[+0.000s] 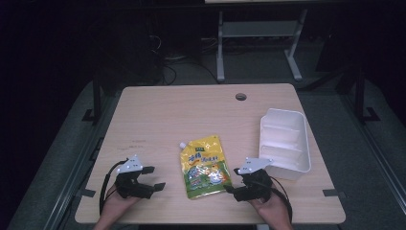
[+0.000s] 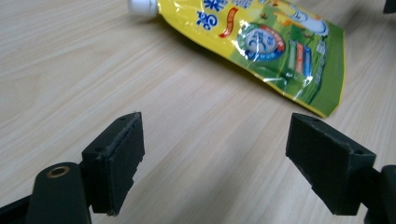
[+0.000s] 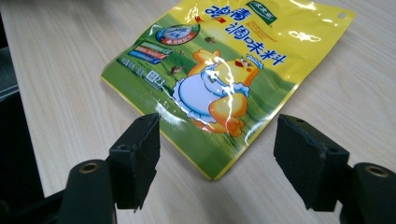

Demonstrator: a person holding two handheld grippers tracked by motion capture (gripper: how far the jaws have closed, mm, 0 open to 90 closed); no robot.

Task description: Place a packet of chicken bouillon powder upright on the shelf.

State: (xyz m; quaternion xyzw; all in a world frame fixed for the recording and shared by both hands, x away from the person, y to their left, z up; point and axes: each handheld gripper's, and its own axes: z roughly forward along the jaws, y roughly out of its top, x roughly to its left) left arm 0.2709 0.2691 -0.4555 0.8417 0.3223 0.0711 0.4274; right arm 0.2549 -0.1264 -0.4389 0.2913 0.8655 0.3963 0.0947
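A dark room surrounds the light wooden table [image 1: 158, 115], with a white frame stand [image 1: 258, 43] at the top of the high view. On the table a yellow-green spouted pouch [image 1: 205, 166] lies flat in the lower centre of the frame, its white cap [image 1: 182, 144] toward the upper left. A white tray [image 1: 284, 143] sits at centre right, close to the table's right edge.

The left gripper [image 1: 152, 177] rests at the lower left, jaws spread wide with nothing between them, well apart from the pouch. The right gripper [image 1: 233, 180] sits at the lower right of the pouch, jaws likewise released, just beside its bottom right corner.

The left gripper view shows bare wood between its jaws, the pouch [image 2: 261, 44] lying across the upper right. The right gripper view shows the printed cartoon chick and the pouch's [image 3: 219, 79] bottom corner reaching between the jaws without touching them.

Broad bare tabletop lies in the upper half and left of the high view.
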